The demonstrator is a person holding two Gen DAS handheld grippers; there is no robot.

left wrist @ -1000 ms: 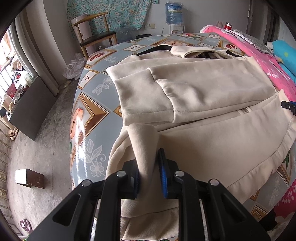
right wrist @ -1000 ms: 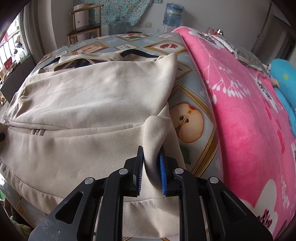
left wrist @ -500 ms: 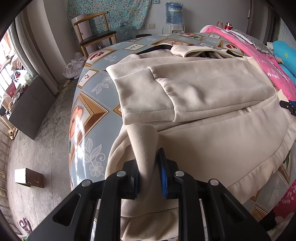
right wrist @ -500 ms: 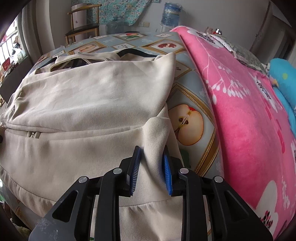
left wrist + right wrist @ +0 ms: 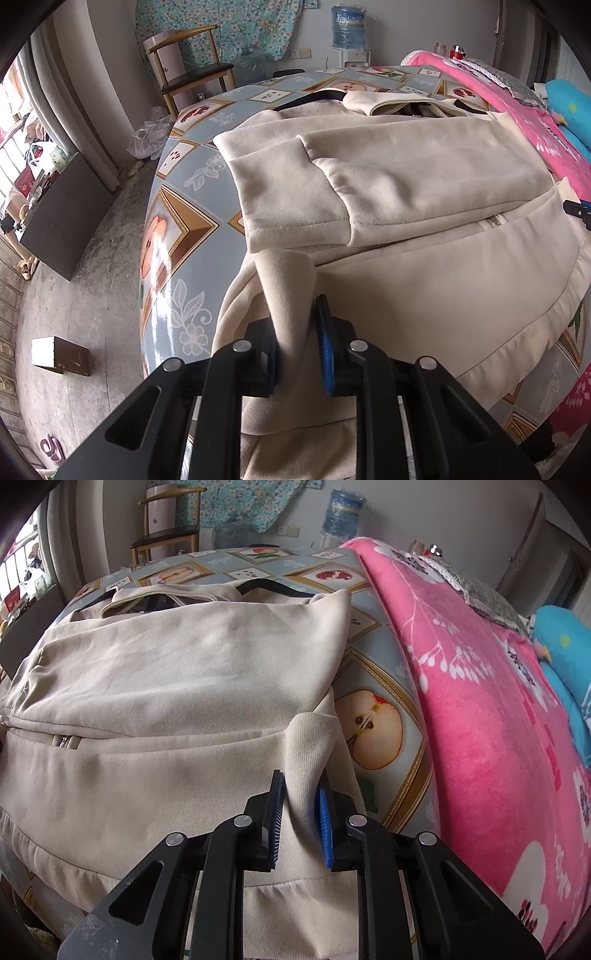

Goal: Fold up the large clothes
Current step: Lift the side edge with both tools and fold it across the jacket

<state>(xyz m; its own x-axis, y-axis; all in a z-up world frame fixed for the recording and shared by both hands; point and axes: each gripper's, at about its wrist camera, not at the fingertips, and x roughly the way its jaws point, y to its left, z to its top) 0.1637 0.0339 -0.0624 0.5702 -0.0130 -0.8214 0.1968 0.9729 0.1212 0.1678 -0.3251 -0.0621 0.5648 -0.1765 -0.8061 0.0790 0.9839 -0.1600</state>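
My left claw (image 5: 298, 341) clamped on the cream jacket's (image 5: 424, 192) hem, my right claw (image 5: 300, 818) closing on its other corner, fabric between the pads.

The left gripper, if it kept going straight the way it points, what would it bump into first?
The left gripper already pinches a fold of the beige jacket near its hem. Straight on, it would probably press into the jacket's front panel lying on the patterned table, though depth is hard to judge.
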